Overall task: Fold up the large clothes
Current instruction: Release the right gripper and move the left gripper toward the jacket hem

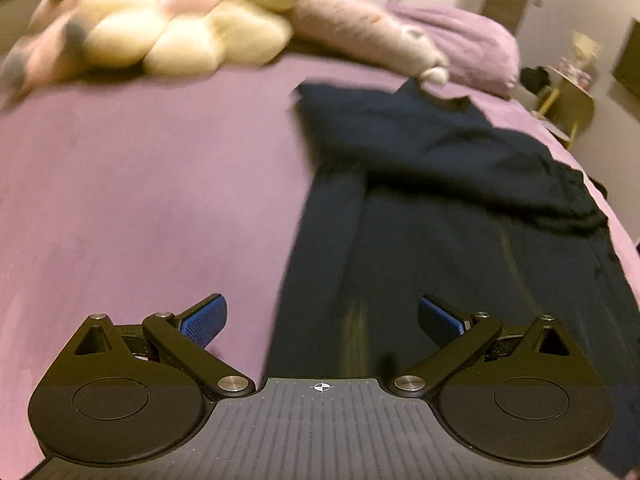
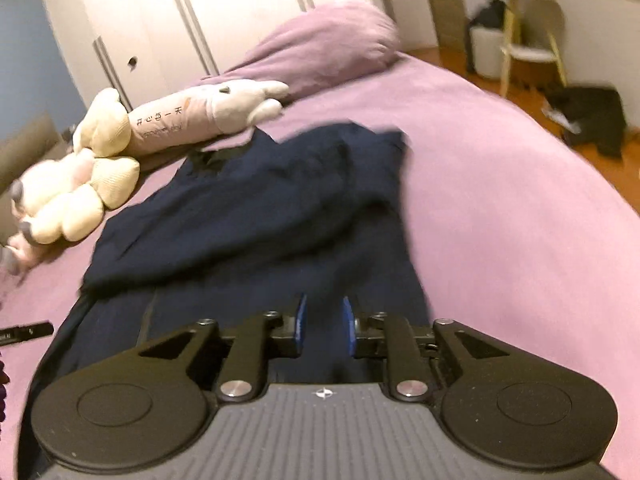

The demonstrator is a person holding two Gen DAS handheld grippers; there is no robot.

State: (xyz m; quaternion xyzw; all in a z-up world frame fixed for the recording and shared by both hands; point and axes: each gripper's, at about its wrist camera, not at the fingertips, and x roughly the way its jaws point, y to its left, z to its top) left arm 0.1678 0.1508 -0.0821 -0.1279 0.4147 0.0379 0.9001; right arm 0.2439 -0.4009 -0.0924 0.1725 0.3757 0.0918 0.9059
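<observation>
A large dark navy garment point(image 1: 440, 200) lies on the purple bed point(image 1: 140, 200), its far part folded back over the near part in a rumpled layer. My left gripper point(image 1: 322, 320) is wide open and empty, above the garment's near left edge. In the right wrist view the same garment point(image 2: 260, 216) stretches away from me. My right gripper point(image 2: 324, 322) hovers over its near end with the blue pads point(image 2: 301, 320) a narrow gap apart and nothing visible between them.
Cream and pink plush toys point(image 2: 80, 196) and a long lilac plush point(image 2: 192, 120) lie at the bed's far side. A purple pillow point(image 2: 320, 48) sits beyond. A small black object point(image 2: 28, 330) lies on the bed at left. A chair point(image 2: 532, 36) and dark clothes point(image 2: 592, 120) are on the floor.
</observation>
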